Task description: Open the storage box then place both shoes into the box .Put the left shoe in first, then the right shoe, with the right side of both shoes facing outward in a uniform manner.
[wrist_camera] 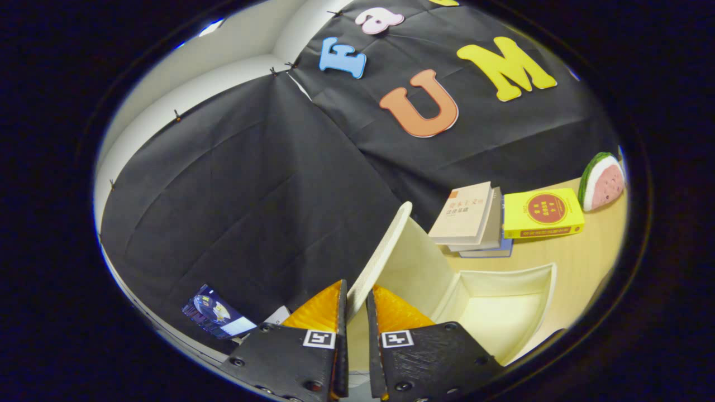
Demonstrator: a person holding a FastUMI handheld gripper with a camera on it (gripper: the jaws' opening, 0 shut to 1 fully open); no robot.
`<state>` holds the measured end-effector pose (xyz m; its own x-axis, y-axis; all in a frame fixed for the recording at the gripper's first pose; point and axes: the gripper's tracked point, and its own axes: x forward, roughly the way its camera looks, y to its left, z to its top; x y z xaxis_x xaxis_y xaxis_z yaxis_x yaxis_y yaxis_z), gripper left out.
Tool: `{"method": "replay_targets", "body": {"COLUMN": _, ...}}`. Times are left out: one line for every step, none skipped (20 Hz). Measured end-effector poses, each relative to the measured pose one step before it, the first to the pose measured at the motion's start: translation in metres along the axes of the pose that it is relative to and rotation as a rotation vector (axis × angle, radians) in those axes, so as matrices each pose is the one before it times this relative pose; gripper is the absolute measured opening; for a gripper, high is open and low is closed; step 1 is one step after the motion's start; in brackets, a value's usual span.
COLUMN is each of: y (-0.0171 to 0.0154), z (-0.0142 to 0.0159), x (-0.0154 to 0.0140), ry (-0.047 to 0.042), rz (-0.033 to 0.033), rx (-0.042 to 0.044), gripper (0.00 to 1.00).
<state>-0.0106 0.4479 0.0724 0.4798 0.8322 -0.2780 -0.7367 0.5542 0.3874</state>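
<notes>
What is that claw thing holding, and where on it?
The gripper pinches the storage box's lid by its edge, lifted open.

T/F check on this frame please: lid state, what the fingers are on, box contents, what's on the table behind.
1. The cream storage box is open, its lid raised. True.
2. The gripper is shut on the cream lid's edge. True: the edge sits between both fingers.
3. A shoe already lies in the box. False: the visible inside shows no shoe.
4. The yellow book lies on the wooden table beside a stack of books. True.
5. The watermelon-slice toy sits inside the box. False: it stands beyond the yellow book, near the black cloth wall.
</notes>
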Motion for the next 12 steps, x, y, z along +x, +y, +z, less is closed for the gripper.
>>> {"method": "replay_targets", "body": {"y": 0.0073, "z": -0.0011, "x": 0.01036, "ry": -0.00968, "rz": 0.01148, "rx": -0.00591, "gripper": 0.2}}
{"method": "replay_targets", "body": {"y": 0.00385, "z": -0.00178, "x": 0.00751, "ry": 0.00299, "rz": 0.00193, "rx": -0.00969, "gripper": 0.2}}
{"method": "replay_targets", "body": {"y": 0.00816, "z": -0.00463, "x": 0.00678, "ry": 0.00329, "rz": 0.0271, "rx": -0.00865, "gripper": 0.24}}
{"method": "replay_targets", "body": {"y": 0.00919, "z": -0.00312, "x": 0.00386, "ry": 0.00785, "rz": 0.02833, "rx": -0.0072, "gripper": 0.28}}
{"method": "replay_targets", "body": {"y": 0.00781, "z": -0.00619, "x": 0.00338, "ry": 0.01167, "rz": 0.01684, "rx": -0.01105, "gripper": 0.35}}
{"method": "replay_targets", "body": {"y": 0.00471, "z": -0.00381, "x": 0.00283, "ry": 0.00952, "rz": 0.00833, "rx": -0.02572, "gripper": 0.41}}
{"method": "replay_targets", "body": {"y": 0.00428, "z": -0.00393, "x": -0.00223, "ry": -0.0006, "rz": 0.0027, "rx": -0.03657, "gripper": 0.48}}
{"method": "replay_targets", "body": {"y": 0.00306, "z": -0.00392, "x": -0.00234, "ry": 0.00029, "rz": -0.00122, "rx": -0.0422, "gripper": 0.54}}
{"method": "replay_targets", "body": {"y": 0.00298, "z": -0.00613, "x": -0.00181, "ry": 0.0017, "rz": -0.00337, "rx": -0.04641, "gripper": 0.63}}
{"method": "replay_targets", "body": {"y": 0.0015, "z": -0.00523, "x": -0.00378, "ry": 0.00443, "rz": -0.01094, "rx": -0.05233, "gripper": 0.71}}
{"method": "replay_targets", "body": {"y": -0.00259, "z": -0.00636, "x": -0.00578, "ry": 0.00409, "rz": -0.02038, "rx": -0.05271, "gripper": 0.8}}
{"method": "replay_targets", "body": {"y": -0.00502, "z": -0.00288, "x": -0.00509, "ry": -0.00308, "rz": -0.02412, "rx": -0.04102, "gripper": 0.89}}
